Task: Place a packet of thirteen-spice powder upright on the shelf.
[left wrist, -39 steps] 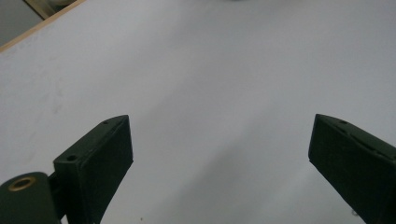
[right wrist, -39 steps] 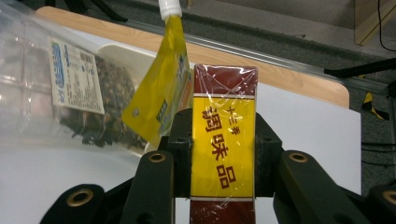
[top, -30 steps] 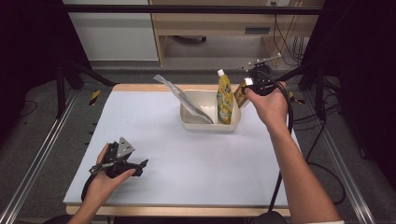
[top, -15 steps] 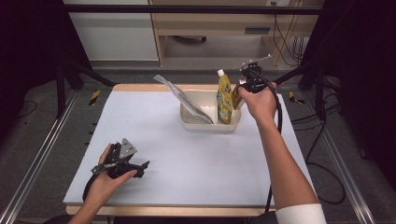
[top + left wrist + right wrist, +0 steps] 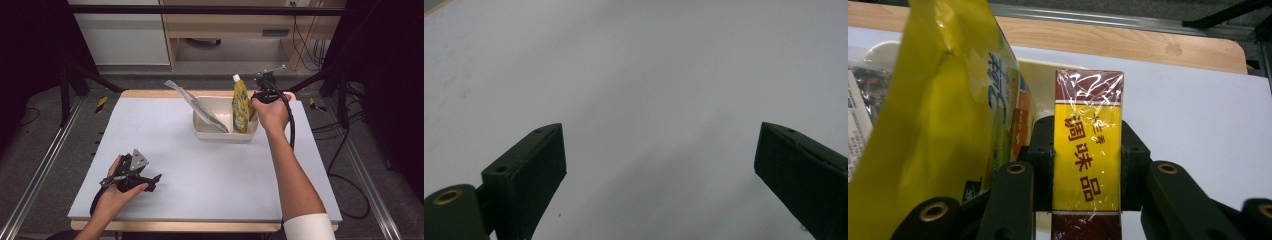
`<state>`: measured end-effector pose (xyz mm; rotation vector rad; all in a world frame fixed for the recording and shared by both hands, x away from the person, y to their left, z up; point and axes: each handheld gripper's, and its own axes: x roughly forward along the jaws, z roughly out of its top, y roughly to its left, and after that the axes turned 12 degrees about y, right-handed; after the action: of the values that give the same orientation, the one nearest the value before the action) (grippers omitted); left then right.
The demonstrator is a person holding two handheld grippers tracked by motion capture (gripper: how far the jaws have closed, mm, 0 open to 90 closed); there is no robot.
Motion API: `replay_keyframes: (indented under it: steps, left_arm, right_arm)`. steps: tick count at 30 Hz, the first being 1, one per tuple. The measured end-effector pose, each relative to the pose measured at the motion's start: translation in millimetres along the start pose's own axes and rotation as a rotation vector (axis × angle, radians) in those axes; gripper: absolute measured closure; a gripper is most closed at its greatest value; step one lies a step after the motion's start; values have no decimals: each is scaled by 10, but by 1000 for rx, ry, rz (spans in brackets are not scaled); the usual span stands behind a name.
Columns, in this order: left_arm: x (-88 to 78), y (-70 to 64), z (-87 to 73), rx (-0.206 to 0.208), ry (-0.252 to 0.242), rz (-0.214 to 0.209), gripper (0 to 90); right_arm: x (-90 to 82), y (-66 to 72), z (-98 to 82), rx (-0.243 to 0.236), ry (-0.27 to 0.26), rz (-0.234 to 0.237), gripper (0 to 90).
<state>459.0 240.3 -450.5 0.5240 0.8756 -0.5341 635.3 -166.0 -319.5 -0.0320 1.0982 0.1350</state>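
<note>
In the right gripper view, the yellow pouch (image 5: 933, 125) runs off the top and left edges, and the wrapped box (image 5: 1088, 155) is cut off at the bottom. In the high view, the right hand (image 5: 272, 111) hides that box, and the pouch's print is too small to read.

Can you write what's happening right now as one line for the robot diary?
right gripper: shut on yellow-and-brown box, beside yellow pouch at white bin | left gripper: open, holding nothing, over table
</note>
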Motion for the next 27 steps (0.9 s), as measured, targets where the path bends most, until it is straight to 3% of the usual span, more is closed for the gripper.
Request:
replay_keyframes:
  steps: [16, 27]
  left_arm:
    - [21, -44, 18, 26, 13, -5, 66]
    - [13, -29, 30, 52, 19, 15, 70]
  right_arm:
    - [251, 7, -41, 26, 40, -6, 673]
    - [391, 24, -107, 10, 44, 0, 641]
